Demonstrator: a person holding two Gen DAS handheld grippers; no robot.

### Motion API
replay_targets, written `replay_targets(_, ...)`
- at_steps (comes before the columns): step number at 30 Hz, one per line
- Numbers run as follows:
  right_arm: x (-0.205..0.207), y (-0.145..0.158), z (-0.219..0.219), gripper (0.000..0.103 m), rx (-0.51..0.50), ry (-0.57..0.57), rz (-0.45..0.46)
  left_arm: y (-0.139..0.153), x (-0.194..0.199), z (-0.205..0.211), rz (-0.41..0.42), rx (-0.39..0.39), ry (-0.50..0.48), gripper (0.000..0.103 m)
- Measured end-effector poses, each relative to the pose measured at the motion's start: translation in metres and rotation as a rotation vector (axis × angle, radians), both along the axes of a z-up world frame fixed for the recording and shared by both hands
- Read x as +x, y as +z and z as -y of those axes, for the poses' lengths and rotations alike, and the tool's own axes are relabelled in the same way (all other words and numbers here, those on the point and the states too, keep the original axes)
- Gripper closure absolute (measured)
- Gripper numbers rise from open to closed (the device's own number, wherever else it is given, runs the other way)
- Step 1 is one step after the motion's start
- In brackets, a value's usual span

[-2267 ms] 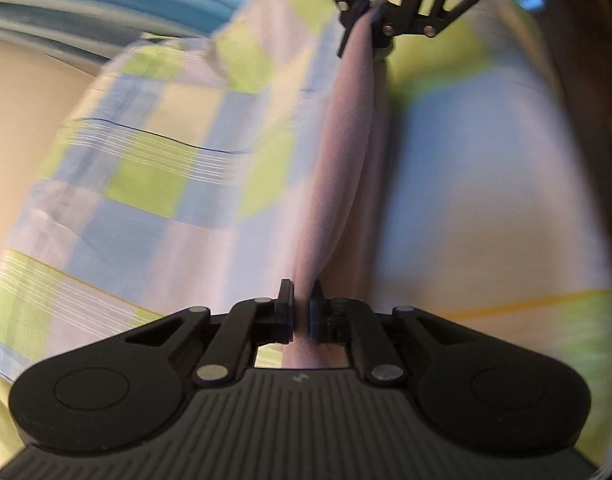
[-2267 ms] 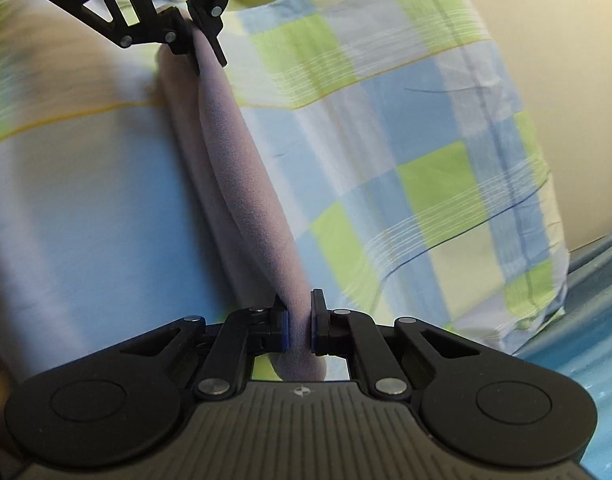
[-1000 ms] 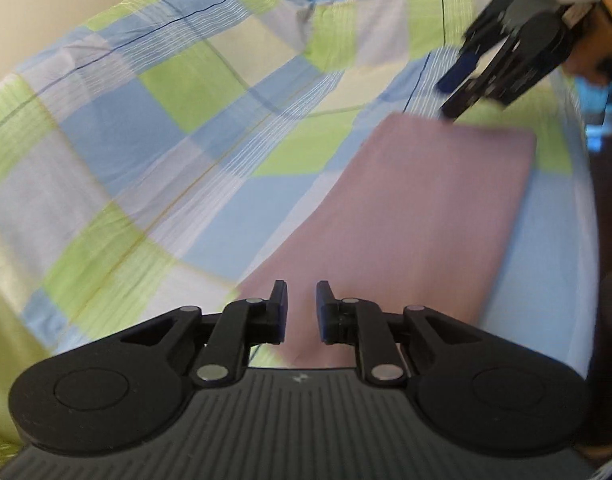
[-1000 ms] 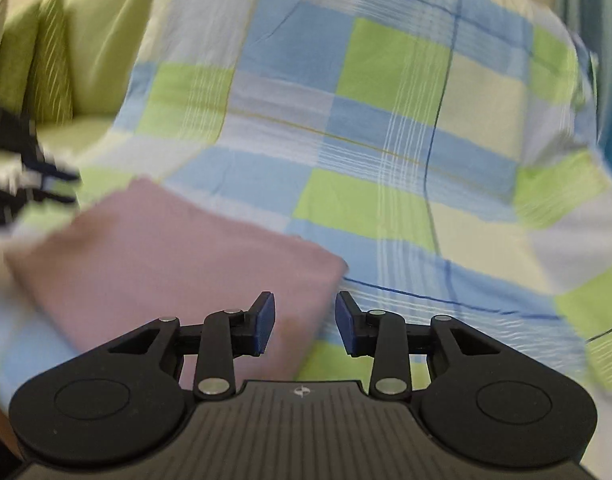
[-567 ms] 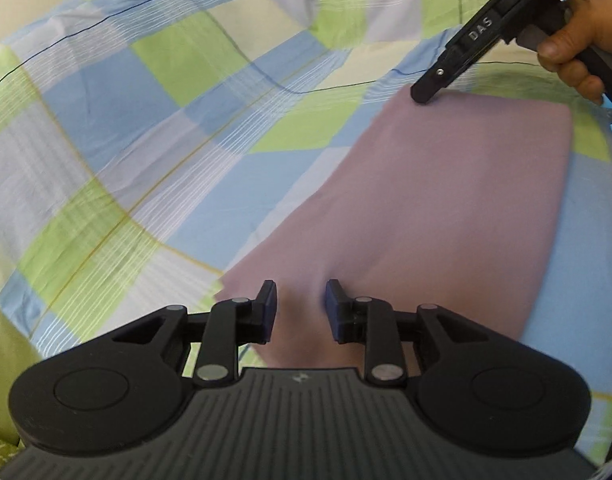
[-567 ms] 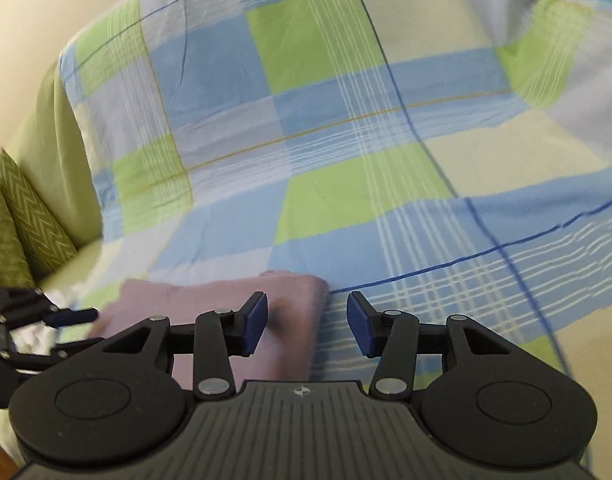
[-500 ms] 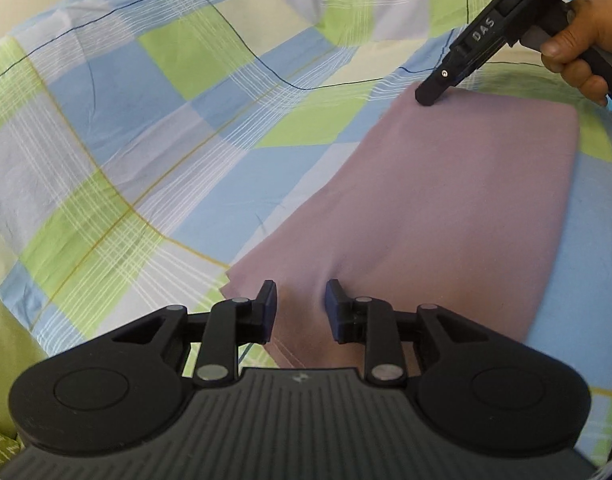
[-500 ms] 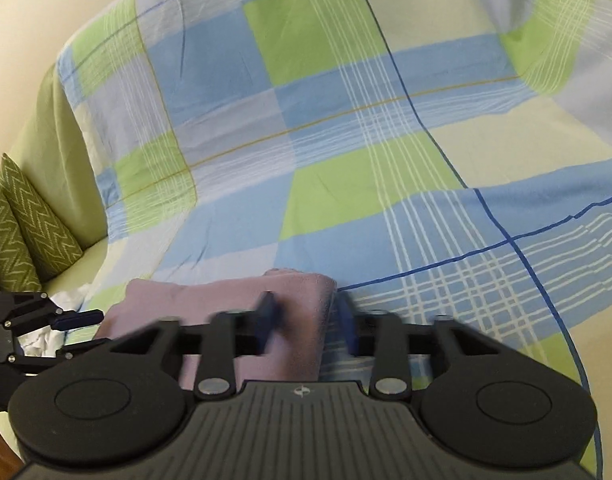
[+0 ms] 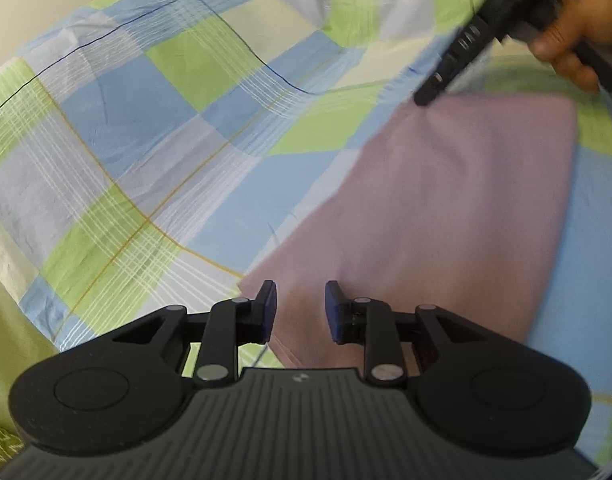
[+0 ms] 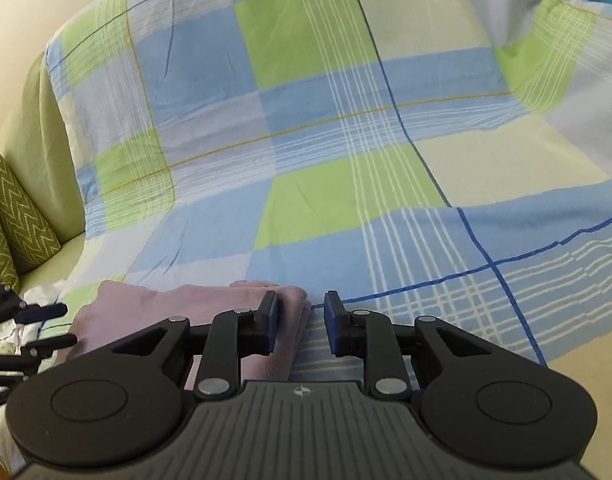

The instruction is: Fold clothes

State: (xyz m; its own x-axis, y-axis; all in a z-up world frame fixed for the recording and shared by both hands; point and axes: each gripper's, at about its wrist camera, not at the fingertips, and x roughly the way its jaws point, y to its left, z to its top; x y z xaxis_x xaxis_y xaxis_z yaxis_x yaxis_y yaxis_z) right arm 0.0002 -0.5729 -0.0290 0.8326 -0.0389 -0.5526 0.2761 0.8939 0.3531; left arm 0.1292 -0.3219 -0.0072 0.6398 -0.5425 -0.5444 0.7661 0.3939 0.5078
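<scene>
1. On the checked sheet (image 9: 153,128), a blue, green and cream plaid spread over the surface, lies a folded pink garment (image 9: 446,208), flat and roughly rectangular.
2. Over the garment's near corner hangs the left gripper (image 9: 297,312), its jaws parted with nothing between them; the blue-padded fingertips (image 9: 267,300) sit just above the cloth's edge.
3. At the garment's far corner, the left wrist view shows the right gripper (image 9: 428,98) held in a hand (image 9: 574,44), its tip at or just above the cloth; that view is blurred.
4. From the right wrist view, the right gripper (image 10: 297,322) stands open and holds nothing, its left finger over the garment's (image 10: 177,304) folded corner and its right finger over bare sheet (image 10: 306,128).
5. At the left edge of that view sit a green zigzag cushion (image 10: 13,216), some white crumpled cloth (image 10: 37,296) and the left gripper's fingers (image 10: 41,312), spread apart.
</scene>
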Motion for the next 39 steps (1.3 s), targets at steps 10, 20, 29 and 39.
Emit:
replay_targets(10, -0.013, 0.019, -0.020, 0.081, -0.100, 0.022, 0.108, 0.010, 0.002, 0.084, -0.204, -0.142, -0.180, 0.079)
replay_targets(20, -0.007, 0.004, -0.041, 0.089, -0.199, 0.133, 0.009, -0.019, 0.046, 0.052, -0.041, -0.007, -0.017, 0.079)
replay_targets(29, -0.007, 0.001, -0.057, 0.087, -0.285, 0.146, -0.022, -0.001, 0.060, -0.004, -0.041, -0.059, 0.106, 0.074)
replay_targets(39, 0.019, -0.008, -0.076, 0.087, -0.384, 0.221, -0.045, -0.016, 0.058, 0.003, -0.102, -0.071, 0.035, 0.074)
